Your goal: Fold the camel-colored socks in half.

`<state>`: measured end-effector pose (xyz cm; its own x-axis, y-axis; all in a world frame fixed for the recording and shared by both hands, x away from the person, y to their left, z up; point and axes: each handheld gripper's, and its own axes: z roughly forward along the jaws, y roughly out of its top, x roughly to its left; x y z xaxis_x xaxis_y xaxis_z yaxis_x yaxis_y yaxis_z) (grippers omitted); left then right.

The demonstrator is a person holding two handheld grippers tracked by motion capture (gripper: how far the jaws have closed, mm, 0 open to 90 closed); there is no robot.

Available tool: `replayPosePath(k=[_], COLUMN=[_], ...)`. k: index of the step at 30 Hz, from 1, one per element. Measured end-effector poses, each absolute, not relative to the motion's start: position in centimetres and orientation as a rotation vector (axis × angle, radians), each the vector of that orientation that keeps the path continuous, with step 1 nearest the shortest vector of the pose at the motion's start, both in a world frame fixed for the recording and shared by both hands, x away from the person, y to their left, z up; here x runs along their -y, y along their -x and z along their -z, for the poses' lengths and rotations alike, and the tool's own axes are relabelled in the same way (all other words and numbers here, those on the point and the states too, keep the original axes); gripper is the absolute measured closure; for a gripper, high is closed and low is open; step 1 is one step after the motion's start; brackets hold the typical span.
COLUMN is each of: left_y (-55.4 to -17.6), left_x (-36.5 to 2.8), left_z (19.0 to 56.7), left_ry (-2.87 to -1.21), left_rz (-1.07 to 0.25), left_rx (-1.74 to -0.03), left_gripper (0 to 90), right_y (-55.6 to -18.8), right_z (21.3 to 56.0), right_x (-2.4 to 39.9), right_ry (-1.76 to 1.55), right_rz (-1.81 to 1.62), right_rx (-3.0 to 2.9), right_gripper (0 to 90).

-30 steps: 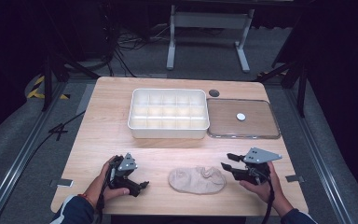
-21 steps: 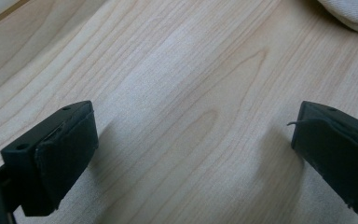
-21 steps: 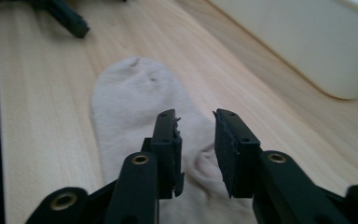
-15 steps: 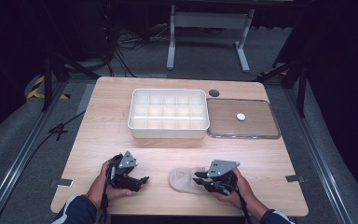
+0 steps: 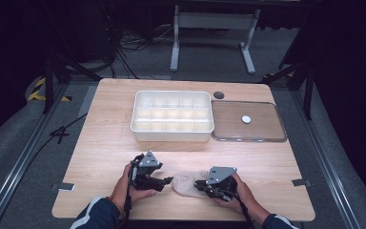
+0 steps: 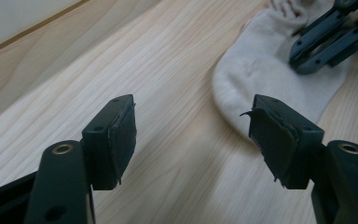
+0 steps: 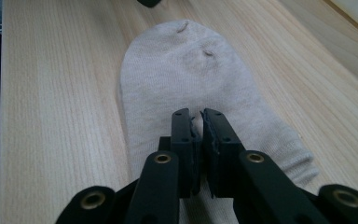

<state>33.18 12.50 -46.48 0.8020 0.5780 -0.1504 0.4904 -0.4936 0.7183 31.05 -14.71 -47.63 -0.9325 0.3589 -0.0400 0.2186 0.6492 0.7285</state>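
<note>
Since a second ago the right tongs (image 5: pixel 201 184) have slid in from the bench's right edge and now sit on the beige sock (image 5: pixel 187 183), and the left tongs (image 5: pixel 167 181) have crept up to the sock's other end.

Biggest thing first: the wooden bench (image 5: pixel 109 124). At its far half sits a white compartment tray (image 5: pixel 172 116), a grid of little cells, and as far as I can see they've got nothing in them. Just beside it on the right lies a clear flat lid (image 5: pixel 248 121) with a small white round knob (image 5: pixel 246 119) on it. A dark round hole (image 5: pixel 218 95) in the bench top is just behind that lid.

The sock lies flat at the near edge, between the two hands. In the right gripper view the right tongs (image 7: pixel 198 122) are pressed nearly together over the sock (image 7: pixel 186 84), with just a sliver of gap, pinching a bit of its fabric. In the left gripper view the left tongs (image 6: pixel 193 128) are spread wide, gripping nothing, with the sock's (image 6: pixel 261 77) rounded end just beyond the right-hand pad.
</note>
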Motion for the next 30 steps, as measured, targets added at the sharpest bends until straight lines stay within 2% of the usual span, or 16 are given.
replayPosePath(k=[6, 10, 18, 22, 27, 30], left_y=[-33.3, -33.1, -33.0, -32.8, -32.8, -32.8], left_x=[-10.5, -9.4, -9.2, -8.9, -8.7, -8.8], left_z=[46.7, 47.4, 47.5, 47.3, 47.2, 47.3], left_ry=[-2.22, -2.304, -2.32, -2.327, -2.326, -2.321], left_rz=[-0.13, -0.166, -0.192, -0.179, -0.164, -0.118], left_rx=[-0.734, -0.709, -0.703, -0.688, -0.685, -0.664], left_gripper=[34.4, 36.1, 36.0, 48.5, 58.3, 71.1], right_y=[-30.7, -31.0, -30.8, -30.8, -31.0, -31.1], right_z=[47.7, 47.8, 47.7, 47.8, 47.8, 47.8], right_x=[14.6, 14.8, 14.7, 14.8, 14.8, 14.8], right_ry=[-0.413, -0.441, -0.424, -0.427, -0.434, -0.437], right_rz=[-1.133, -1.156, -1.14, -1.146, -1.143, -1.139], right_rx=[-2.653, -2.668, -2.66, -2.657, -2.654, -2.653], right_gripper=[83.5, 83.7, 83.6, 83.5, 83.5, 83.6])
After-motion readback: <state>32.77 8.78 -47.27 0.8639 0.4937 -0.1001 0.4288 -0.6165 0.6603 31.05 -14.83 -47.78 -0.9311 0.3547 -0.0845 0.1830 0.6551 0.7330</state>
